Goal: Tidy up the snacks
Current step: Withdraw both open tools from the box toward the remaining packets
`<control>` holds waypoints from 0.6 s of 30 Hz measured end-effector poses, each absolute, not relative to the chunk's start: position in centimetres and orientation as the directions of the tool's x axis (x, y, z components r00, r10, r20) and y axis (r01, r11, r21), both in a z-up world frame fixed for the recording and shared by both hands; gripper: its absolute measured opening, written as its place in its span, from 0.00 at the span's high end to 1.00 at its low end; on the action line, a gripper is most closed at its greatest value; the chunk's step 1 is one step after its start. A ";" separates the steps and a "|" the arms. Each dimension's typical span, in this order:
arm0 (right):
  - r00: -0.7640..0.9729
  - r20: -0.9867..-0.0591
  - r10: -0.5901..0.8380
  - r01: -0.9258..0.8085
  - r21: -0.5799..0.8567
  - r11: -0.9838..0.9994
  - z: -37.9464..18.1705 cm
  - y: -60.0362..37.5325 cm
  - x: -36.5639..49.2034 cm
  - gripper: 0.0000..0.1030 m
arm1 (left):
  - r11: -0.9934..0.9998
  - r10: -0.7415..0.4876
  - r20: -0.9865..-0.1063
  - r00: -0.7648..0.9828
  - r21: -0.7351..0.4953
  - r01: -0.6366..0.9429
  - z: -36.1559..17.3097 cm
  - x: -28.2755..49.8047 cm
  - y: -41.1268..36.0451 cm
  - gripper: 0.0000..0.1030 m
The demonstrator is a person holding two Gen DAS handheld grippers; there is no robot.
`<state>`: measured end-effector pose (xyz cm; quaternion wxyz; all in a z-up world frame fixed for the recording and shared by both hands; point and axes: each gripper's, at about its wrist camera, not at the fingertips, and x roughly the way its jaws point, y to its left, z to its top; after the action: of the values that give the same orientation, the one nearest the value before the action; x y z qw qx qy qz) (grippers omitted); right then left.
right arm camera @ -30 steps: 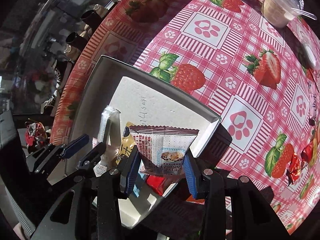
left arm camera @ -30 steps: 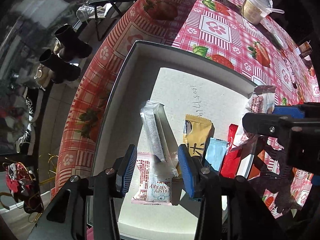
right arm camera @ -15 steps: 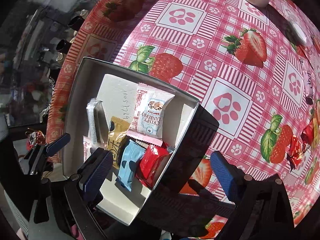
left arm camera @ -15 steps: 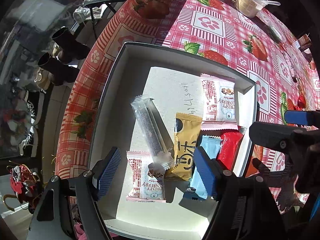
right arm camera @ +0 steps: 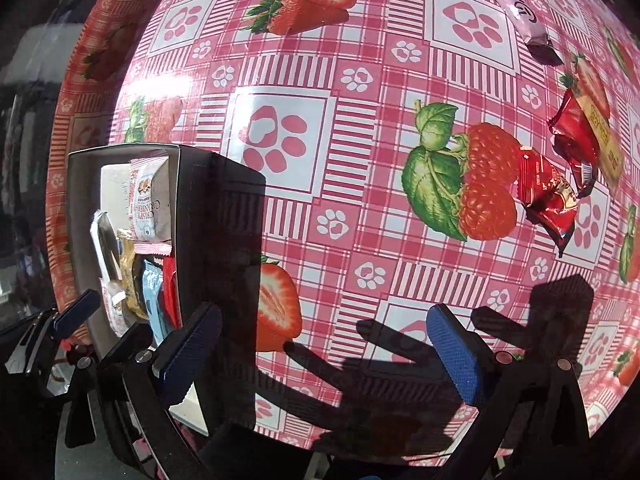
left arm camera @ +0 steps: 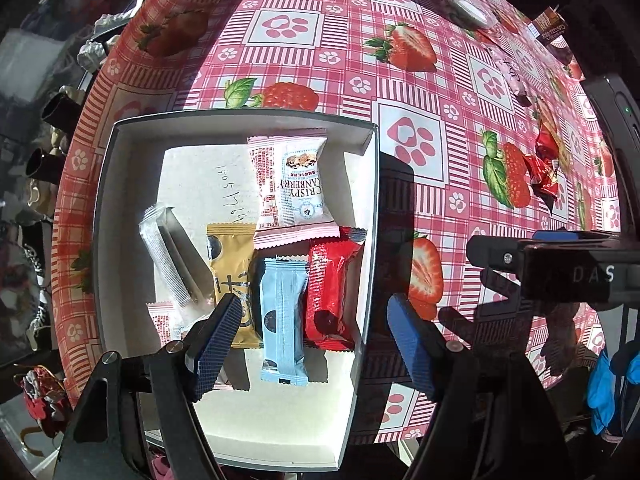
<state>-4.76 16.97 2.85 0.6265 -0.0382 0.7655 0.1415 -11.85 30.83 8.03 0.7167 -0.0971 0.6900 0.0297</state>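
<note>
Both tongs are being held over the table, pointing down. The left gripper is standing partly open with nothing between its pads, above the near right part of the box. The right gripper is standing wide open and empty over bare cloth, just right of the box.

Six packets are being kept in the box: a cranberry packet at the far side, and a clear stick, tan packet, blue packet and red packet lying side by side nearer, with a second cranberry packet partly hidden under the stick.

Loose snacks are still lying out on the cloth: red wrappers far right of the right gripper, long axis running roughly near-to-far with a tilt, and a pink packet farther off.

Judgement: the right gripper is the nearer one to the red wrappers; the reach is being set up to the far right.
</note>
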 end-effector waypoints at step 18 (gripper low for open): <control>-0.136 -0.985 0.109 0.115 0.094 0.989 2.6 -1.4 -2.0 0.00 | 0.989 -0.142 -0.990 -0.012 -0.141 -0.037 7.0 -5.2 20.5 0.23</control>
<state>-1.97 -1.44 2.56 0.6531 0.0745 0.7536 -0.0022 -5.16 20.54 7.01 0.7001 -0.0628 0.7103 -0.0376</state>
